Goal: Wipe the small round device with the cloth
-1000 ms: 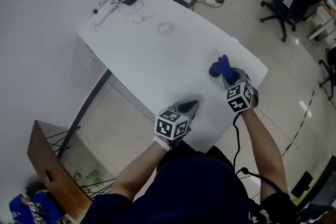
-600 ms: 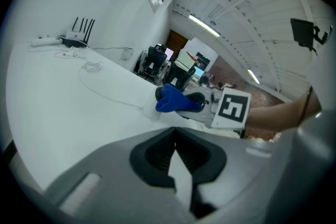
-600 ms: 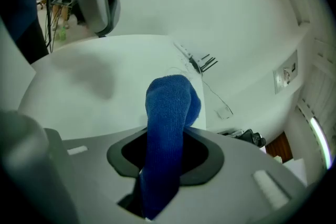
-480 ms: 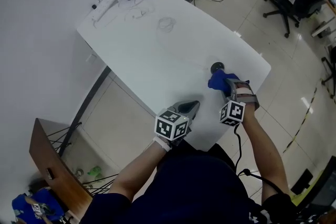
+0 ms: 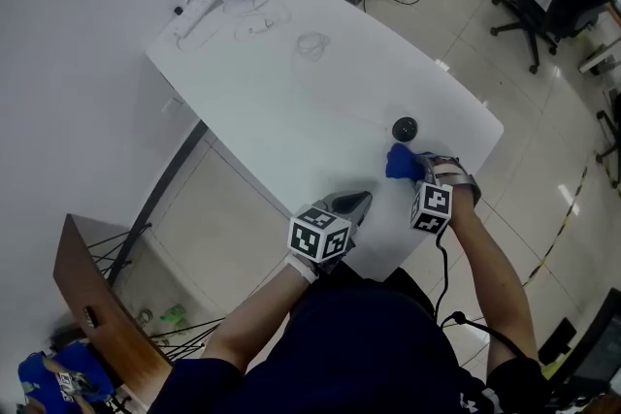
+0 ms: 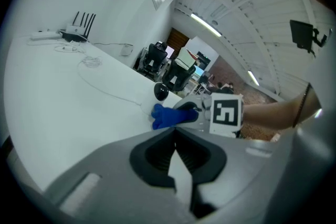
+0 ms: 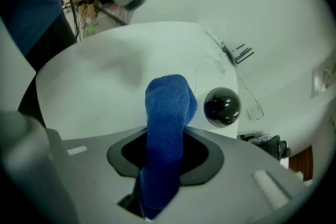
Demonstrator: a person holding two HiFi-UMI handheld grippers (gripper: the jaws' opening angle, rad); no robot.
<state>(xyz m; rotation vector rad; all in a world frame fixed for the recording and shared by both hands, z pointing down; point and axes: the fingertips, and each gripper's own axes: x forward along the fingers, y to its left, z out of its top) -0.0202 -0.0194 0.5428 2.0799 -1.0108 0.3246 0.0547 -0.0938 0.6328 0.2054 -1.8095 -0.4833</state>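
Currently, the left gripper (image 5: 351, 202) sits in the same place as one second earlier, at the near edge of the bench (image 5: 291, 92). Its jaws are fully closed and empty. It plays no part in the wipe.

The right gripper (image 5: 413, 167) is now drawn back toward the person. One second earlier the cloth (image 5: 400, 161) lies over the device (image 5: 405, 127). Now the cloth is clear of it and the black dome is fully exposed. The device stands on the bench near the far right edge, just beyond the cloth tip. Whether the two touch cannot be told from the head view. In the right gripper view they appear close but apart.

Judgement: one wiping stroke is complete, or the gripper is resetting for another pass. The task is not clearly finished.

Pose, left: the forearm enters from the lower left. The gripper points up and to the right, low over the bench.

Pose, right: the forearm enters from the lower right, with the wrist at the bench edge. The gripper points toward the device. Its jaws are partly closed and clamped on the blue cloth. The cloth stands up out of the jaws as a folded, rounded tip.
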